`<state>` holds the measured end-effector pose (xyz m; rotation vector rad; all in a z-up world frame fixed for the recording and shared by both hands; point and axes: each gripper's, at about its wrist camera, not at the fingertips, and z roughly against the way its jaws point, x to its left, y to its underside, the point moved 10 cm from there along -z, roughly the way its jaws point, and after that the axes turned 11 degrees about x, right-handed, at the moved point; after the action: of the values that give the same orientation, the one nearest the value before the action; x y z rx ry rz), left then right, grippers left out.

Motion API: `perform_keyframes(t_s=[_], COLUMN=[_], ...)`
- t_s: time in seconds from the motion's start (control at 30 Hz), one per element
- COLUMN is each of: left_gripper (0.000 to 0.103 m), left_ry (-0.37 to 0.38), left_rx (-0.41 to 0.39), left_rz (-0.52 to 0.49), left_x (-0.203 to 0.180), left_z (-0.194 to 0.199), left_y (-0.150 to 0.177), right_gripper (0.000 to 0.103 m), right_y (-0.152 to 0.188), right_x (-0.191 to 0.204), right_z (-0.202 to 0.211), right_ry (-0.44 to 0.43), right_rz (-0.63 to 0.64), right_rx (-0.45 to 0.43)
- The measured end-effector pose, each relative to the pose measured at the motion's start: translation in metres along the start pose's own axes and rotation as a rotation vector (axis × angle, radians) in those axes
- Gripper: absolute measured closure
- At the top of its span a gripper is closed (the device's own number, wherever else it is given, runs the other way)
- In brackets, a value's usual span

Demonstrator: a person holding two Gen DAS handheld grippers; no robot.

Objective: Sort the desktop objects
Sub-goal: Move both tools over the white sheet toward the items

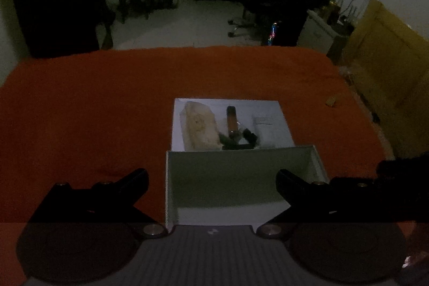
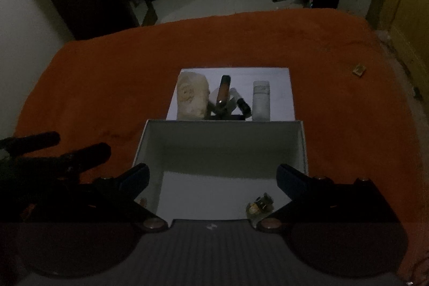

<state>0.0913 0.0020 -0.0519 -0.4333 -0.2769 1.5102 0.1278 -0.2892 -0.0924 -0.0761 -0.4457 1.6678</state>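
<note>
Hovering side by side over the near white box (image 2: 222, 152), both left tongs (image 1: 211, 184) and right tongs (image 2: 211, 177) gape wide, holding nothing. Straight ahead, in the far tray (image 2: 281, 77), the brown bottle (image 2: 224, 90) lies lengthwise along their reach, nearer the right tongs.

Right tongs (image 2: 211, 176) gape over white box (image 2: 301, 144) holding small toy (image 2: 261, 203).

White open box (image 2: 301, 146) w/ small toy car (image 2: 261, 204) inside, white tray (image 2: 281, 77) behind w/ beige bundle (image 2: 191, 95), amber tube (image 2: 224, 90), white bottle (image 2: 261, 101), small yellowish bit (image 2: 359, 70) apart at right
</note>
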Motion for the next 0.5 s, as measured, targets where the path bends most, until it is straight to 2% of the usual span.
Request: perform_keyframes(t_s=[0.17,0.27,0.33,0.5], left_gripper=[0.001,0.001,0.001,0.001], left_ry=[-0.025,-0.088,-0.088,-0.080], left_rx=[-0.005,-0.002,0.006,0.015], left_rz=[0.022,0.015,0.011,-0.002], left_x=[0.008,0.014,0.017,0.023], left_z=[-0.008,-0.014,-0.020,-0.035], left_y=[-0.008,-0.014,-0.019,-0.034], right_gripper=[0.000,0.000,0.000,0.000], right_y=[-0.002,-0.005,-0.009,-0.021], right_x=[0.002,0.001,-0.001,-0.020], right_z=[-0.001,-0.004,-0.008,-0.019], right_ry=[-0.015,-0.139,-0.198,-0.081], right_rz=[-0.008,-0.064,-0.092,-0.083], right_rx=[-0.003,-0.002,0.010,0.014])
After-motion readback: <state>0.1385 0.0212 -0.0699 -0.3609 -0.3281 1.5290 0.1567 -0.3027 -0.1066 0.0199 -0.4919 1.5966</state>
